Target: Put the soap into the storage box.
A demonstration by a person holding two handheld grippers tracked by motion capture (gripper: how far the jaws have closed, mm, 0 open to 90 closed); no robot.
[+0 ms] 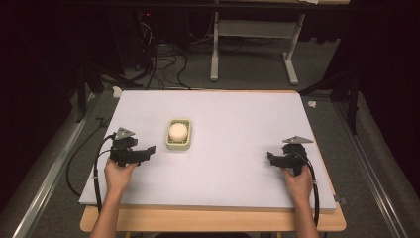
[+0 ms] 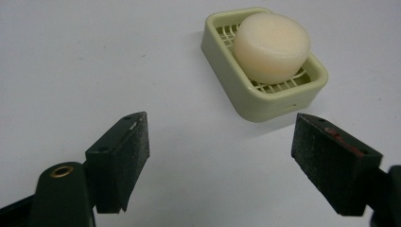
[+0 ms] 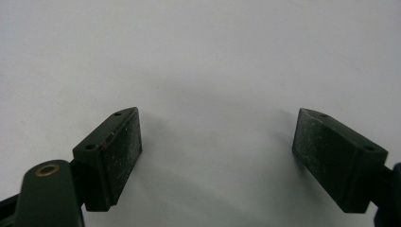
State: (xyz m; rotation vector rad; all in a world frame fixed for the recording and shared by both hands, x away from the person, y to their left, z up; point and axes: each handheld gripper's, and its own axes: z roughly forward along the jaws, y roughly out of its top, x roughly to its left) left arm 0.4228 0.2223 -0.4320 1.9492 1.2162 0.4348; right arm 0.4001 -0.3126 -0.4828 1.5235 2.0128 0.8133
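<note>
A pale green soap dish [image 1: 171, 142] with a slatted floor sits left of the table's middle, and a round cream soap bar [image 1: 178, 131] lies in it. My left gripper [image 1: 150, 149] rests low at the left, a short way to the dish's lower left, jaws wide apart and empty. From the left gripper view, the dish [image 2: 246, 101] and soap [image 2: 271, 46] lie ahead of my left gripper [image 2: 220, 142], toward the right jaw. My right gripper [image 1: 271, 157] sits near the table's right side, open, and the right gripper view shows my right gripper [image 3: 217, 137] over bare white surface.
The white tabletop [image 1: 237, 129] lies on a wooden board whose front edge [image 1: 213, 220] shows below it. Beyond the far edge stand a white metal frame [image 1: 252, 44] and loose cables [image 1: 163, 64] on the floor. A metal rail [image 1: 49, 168] runs along the left.
</note>
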